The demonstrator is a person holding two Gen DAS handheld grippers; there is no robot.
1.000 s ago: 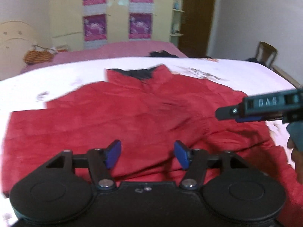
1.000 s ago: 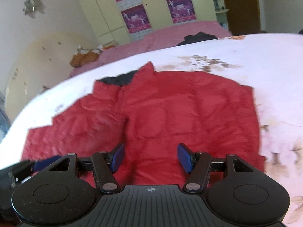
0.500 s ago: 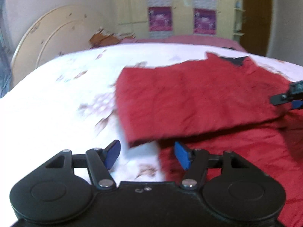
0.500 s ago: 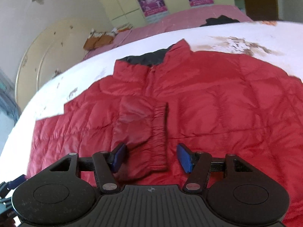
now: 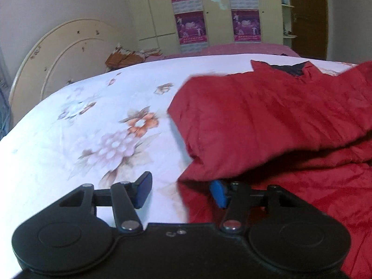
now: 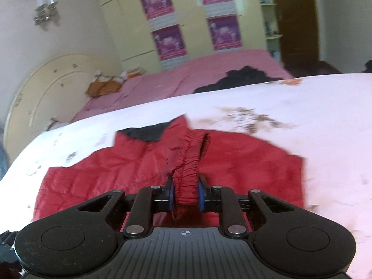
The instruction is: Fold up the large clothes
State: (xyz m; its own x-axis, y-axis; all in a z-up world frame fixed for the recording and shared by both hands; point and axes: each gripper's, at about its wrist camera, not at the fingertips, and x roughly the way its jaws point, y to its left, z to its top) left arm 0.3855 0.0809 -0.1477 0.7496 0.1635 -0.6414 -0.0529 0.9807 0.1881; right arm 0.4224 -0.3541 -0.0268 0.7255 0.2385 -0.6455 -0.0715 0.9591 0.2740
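Item: red quilted jacket (image 6: 244, 162), lying spread on a white flowered bedsheet (image 5: 93, 121), its dark-lined collar (image 6: 144, 133) pointing toward the far side of the bed. Its elasticated sleeve cuff (image 6: 189, 174) is standing up off the jacket body, gathered into a narrow band between the blue pads of the right gripper (image 6: 187, 196); those jaws are closing, and the pads (image 6: 201, 196) are pressing on the cuff from both sides. In the left wrist view one sleeve (image 5: 267, 121) is lying folded across the jacket body, its rounded fold edge resting just beside the bare sheet. The left gripper (image 5: 181, 191) is hovering low over the jacket's near left edge; its jaws are closing but standing well apart, the red fabric edge lying between them, the right pad (image 5: 218, 194) just beside the cloth and the left pad over the sheet, neither pressing on it. Surroundings: a pink bedcover (image 6: 186, 76) beyond the white sheet, a dark garment (image 6: 239, 78) lying on it, a cream curved headboard (image 5: 60, 53) at left, a pale wardrobe with purple posters (image 6: 169, 43) on its doors, and a wall lamp (image 6: 45, 8).
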